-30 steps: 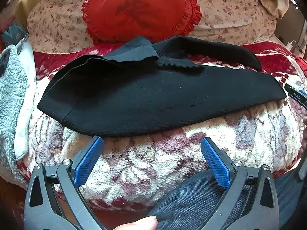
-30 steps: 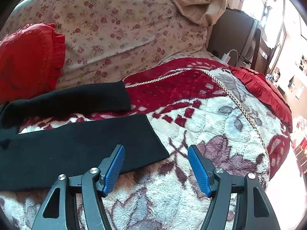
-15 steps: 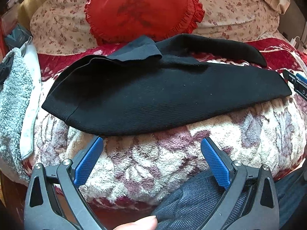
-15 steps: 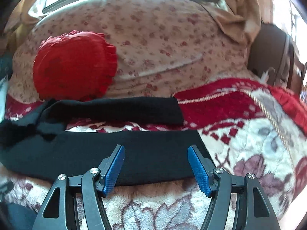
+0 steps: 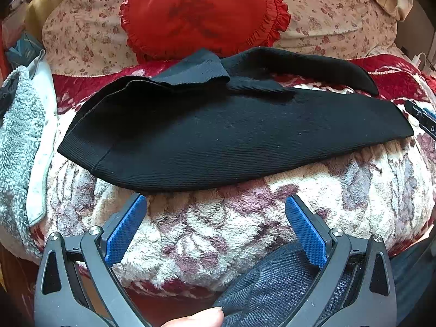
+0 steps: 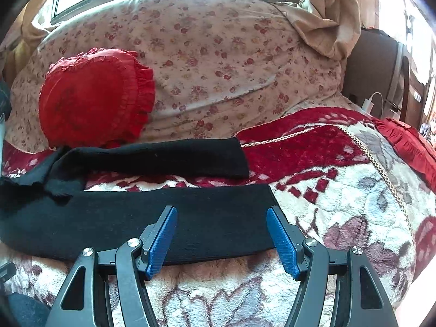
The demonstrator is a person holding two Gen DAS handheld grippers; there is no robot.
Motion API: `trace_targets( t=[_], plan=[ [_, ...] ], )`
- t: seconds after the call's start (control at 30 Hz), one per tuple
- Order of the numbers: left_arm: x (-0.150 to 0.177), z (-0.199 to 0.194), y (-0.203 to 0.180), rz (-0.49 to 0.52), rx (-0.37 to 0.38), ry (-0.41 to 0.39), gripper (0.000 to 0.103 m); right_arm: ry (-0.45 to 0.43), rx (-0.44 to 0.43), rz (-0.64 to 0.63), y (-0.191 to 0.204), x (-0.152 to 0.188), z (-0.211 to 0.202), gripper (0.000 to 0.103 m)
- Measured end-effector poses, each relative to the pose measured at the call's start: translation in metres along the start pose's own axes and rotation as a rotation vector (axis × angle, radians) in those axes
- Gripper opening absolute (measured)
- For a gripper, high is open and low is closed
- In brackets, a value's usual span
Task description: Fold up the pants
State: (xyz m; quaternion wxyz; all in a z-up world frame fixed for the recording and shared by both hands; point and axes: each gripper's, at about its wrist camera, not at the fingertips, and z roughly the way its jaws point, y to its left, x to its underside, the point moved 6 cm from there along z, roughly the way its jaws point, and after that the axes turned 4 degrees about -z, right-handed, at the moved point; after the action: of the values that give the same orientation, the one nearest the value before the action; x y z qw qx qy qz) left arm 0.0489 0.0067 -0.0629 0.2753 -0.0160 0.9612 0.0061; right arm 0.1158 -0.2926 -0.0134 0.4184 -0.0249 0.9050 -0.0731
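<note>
Left wrist view: left gripper (image 5: 215,223) spread wide, empty, hovering over the fleecy blanket (image 5: 223,226); black pants (image 5: 231,139) lying just ahead of both fingertips, untouched, waistband off beyond the left finger (image 5: 126,227), a turned-over flap at the far edge, legs running out past the right finger. Red pillow (image 5: 201,13) well beyond the pants; grey towel (image 5: 16,147) far outside the left finger; tip of the other gripper just beside the near leg's hem. Right wrist view: right gripper (image 6: 222,238) equally wide, gripping nothing, poised over the hem end of the near leg (image 6: 190,223), cloth visible between the fingers but no pad (image 6: 160,242) pressing on it; far leg (image 6: 163,158) lying apart, further ahead. Likely risks: pinching blanket pile together with the thin knit, or catching one layer only, so that the leg drags unevenly; the splayed legs and turned-over flap giving a crooked fold.
</note>
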Motion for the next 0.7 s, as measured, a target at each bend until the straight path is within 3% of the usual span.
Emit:
trace_targets(
  t=[0.7],
  plan=[
    [0.0004,0.0007,-0.0012,0.000,0.003,0.003,0.102,-0.009,0.002,-0.008,0.0019,-0.0002,-0.0008,0.066]
  ],
)
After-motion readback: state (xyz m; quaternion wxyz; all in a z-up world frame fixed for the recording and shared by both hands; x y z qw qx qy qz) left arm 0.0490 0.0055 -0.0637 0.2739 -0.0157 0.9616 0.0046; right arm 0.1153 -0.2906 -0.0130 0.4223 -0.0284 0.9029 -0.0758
